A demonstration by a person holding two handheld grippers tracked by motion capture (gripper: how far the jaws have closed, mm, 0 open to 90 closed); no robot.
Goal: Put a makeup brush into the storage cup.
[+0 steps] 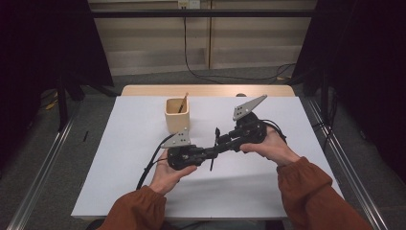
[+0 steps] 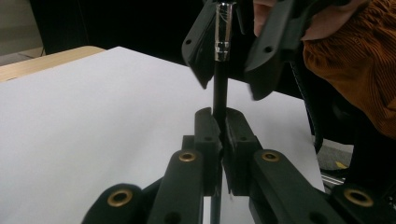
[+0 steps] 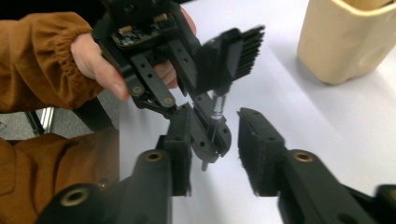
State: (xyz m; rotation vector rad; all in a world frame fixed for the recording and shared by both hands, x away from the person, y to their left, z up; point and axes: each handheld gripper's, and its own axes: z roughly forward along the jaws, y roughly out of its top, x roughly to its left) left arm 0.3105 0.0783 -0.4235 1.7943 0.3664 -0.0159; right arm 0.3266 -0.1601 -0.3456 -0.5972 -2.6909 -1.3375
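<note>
Pen (image 2: 219,93): held above the table centre, slim, stiff, probably light
Left gripper (image 2: 219,128): clamped on its black barrel
Right gripper (image 3: 215,154): jaws apart around it
Best hold: likely mid-barrel, below the slippery metal band

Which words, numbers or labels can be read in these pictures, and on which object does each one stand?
None can be read.
The beige cup, the pen and both tools carry no legible text.
The circuit board on the left tool shows small marks, too blurred to read.
</note>
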